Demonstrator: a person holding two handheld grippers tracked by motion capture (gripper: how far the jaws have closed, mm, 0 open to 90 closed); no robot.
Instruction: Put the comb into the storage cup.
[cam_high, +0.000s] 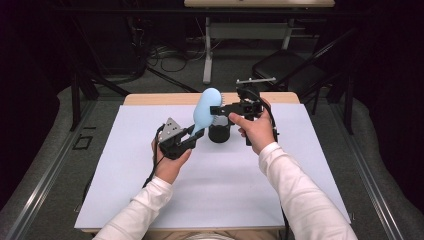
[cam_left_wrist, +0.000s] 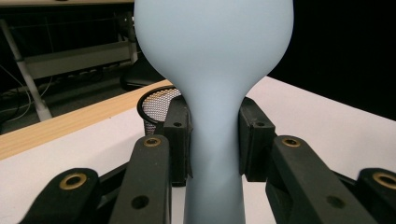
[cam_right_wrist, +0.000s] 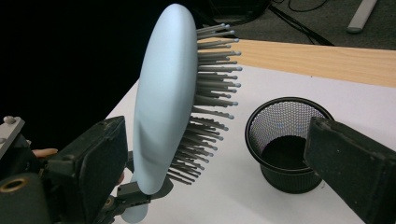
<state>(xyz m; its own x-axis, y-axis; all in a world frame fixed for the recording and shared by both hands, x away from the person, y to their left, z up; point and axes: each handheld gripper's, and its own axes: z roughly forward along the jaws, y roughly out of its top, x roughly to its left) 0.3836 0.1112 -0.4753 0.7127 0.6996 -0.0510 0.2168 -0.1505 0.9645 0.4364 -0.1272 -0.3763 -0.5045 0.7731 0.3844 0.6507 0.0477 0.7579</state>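
Pale-blue plastic hairbrush with grey bristles stood at the frame's upper centre, above the white table; we clamped its handle in our left gripper. Our right gripper straddled its head, jaws apart, unpressed. Behind sat a black mesh cup.

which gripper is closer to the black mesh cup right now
Right. The right gripper hangs open just above the black mesh cup, beside the brush head. The left gripper sits off to the cup's left, clamped on the blue hairbrush handle.
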